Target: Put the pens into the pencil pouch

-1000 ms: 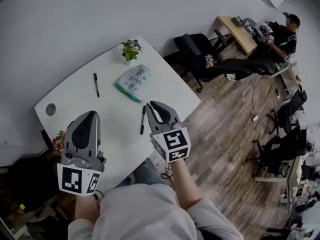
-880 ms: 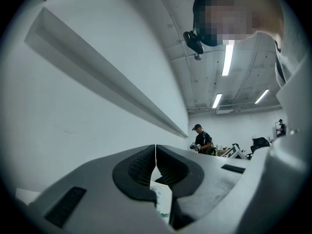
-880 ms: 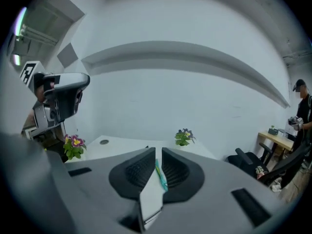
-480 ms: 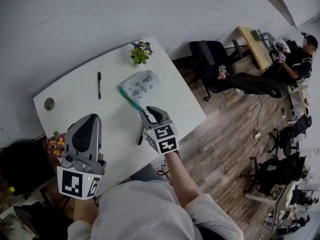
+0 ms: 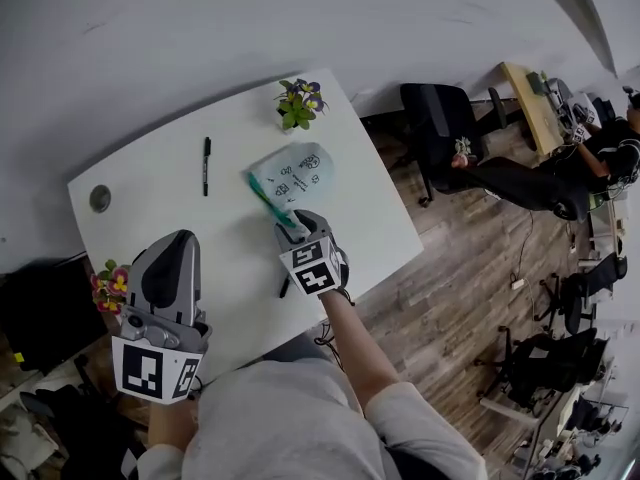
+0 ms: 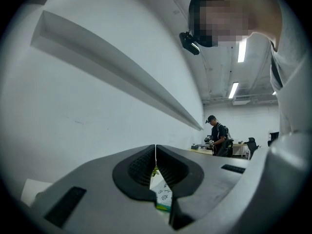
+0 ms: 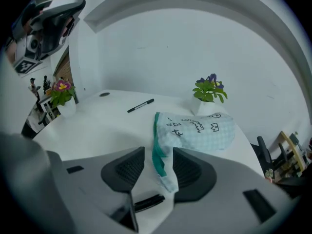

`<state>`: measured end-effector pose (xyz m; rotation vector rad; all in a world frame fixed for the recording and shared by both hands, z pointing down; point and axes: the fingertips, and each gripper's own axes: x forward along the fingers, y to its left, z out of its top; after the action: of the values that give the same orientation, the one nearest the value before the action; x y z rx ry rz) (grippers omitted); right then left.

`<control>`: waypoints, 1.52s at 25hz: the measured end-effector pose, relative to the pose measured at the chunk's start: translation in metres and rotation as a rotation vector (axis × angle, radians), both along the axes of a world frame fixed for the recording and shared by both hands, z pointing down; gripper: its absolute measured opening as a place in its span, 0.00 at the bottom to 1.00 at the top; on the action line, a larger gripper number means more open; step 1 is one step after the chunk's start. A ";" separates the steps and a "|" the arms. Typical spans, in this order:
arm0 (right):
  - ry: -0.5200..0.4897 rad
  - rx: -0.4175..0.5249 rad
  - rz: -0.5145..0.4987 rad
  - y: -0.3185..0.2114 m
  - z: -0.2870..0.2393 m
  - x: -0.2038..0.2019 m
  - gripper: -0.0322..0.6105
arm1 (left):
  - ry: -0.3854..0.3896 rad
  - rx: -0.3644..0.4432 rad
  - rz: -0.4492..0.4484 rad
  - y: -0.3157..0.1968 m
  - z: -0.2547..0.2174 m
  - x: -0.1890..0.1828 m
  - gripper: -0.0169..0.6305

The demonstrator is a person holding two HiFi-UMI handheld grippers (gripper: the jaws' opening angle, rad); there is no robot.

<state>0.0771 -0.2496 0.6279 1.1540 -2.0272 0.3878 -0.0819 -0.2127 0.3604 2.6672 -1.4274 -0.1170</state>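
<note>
White table (image 5: 150, 198) bearing pencil pouch (image 5: 297, 171) | wood floor (image 5: 450, 263) | black chair (image 5: 438, 126)

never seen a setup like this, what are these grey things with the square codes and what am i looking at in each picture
No robot here: a person holds a gripper in each hand, each with two fingers and a marker cube. The head view looks down from a camera on the person's head; the other two views come from cameras riding on each gripper. On the white table lie a pale pencil pouch, one black pen farther off, a second pen by the right gripper, and a potted plant. The left gripper is shut and holds nothing. The right gripper's fingers have just been opening; the pouch's green-edged end lies between them, not pinched.
</note>
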 end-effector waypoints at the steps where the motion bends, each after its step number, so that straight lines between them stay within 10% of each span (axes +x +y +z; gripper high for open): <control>1: 0.017 -0.005 -0.004 -0.003 0.004 0.000 0.33 | -0.001 -0.004 -0.006 -0.001 0.002 -0.002 0.07; 11: 0.097 0.037 -0.007 -0.021 0.006 0.000 0.20 | -0.012 -0.023 -0.033 -0.006 0.009 -0.014 0.07; 38: -0.519 0.155 0.035 0.002 -0.163 -0.009 0.17 | -0.020 0.046 -0.003 0.011 -0.015 -0.013 0.07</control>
<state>0.0685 -0.2479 0.4645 1.2792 -2.5225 0.6061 -0.0947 -0.2022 0.3452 2.7102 -1.4517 -0.1253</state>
